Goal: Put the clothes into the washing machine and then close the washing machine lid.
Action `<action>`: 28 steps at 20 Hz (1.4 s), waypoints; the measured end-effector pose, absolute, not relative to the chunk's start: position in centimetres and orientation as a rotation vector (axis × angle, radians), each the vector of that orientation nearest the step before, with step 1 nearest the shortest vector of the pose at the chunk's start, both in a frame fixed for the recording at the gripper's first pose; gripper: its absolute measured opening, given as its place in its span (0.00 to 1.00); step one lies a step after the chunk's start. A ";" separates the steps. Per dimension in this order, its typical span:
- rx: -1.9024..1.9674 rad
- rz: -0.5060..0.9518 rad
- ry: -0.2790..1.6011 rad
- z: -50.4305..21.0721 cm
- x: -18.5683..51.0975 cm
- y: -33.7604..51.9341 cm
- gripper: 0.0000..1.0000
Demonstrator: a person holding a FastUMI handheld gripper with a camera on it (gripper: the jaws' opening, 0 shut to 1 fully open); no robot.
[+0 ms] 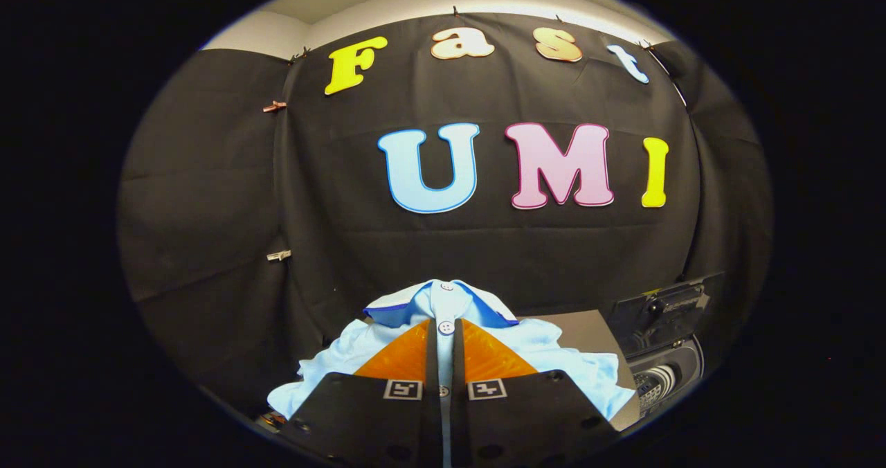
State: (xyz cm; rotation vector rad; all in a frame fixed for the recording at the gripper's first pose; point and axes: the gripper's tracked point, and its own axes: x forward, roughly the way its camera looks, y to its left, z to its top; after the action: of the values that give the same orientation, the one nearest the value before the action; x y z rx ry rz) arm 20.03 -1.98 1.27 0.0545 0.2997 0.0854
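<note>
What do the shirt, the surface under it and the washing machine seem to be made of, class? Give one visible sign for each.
Shirt: soft woven or knit cloth, matt, light blue; it rumples and has a buttoned placket, pinched by the tool.
Surface: smooth grey board, possibly laminate or metal; flat and even.
Washing machine: probably hard plastic, dark and glossy with a lighter rim.

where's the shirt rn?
In the gripper view the light blue shirt lies on the grey surface, its button placket pinched between the nearly closed fingers of the gripper; the open washing machine sits to its right.
</note>
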 end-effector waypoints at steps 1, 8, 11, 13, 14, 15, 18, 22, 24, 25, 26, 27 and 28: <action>0.055 0.078 0.288 2.0 19.9 -2.3 0.09; 0.035 0.004 0.174 7.7 19.1 -6.9 0.09; 0.037 -0.015 0.148 9.4 18.6 -9.7 0.09; 0.034 -0.026 0.130 10.7 18.3 -12.2 0.09; 0.028 -0.031 0.127 11.1 18.2 -13.6 0.09; 0.018 -0.035 0.128 11.3 18.1 -15.0 0.09; 0.002 -0.045 0.132 11.8 17.9 -19.8 0.09; -0.020 -0.073 0.143 11.2 17.3 -26.9 0.09; -0.017 -0.074 0.171 9.8 16.8 -29.7 0.09; -0.016 -0.075 0.177 9.4 16.8 -31.0 0.09; -0.009 -0.073 0.194 8.5 16.6 -32.2 0.09; -0.003 -0.068 0.202 8.0 16.6 -33.2 0.09; -0.001 -0.070 0.221 7.4 16.6 -34.2 0.09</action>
State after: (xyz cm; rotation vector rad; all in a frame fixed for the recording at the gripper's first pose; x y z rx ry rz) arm 16.62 -34.23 7.44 -0.0008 0.2208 -0.0698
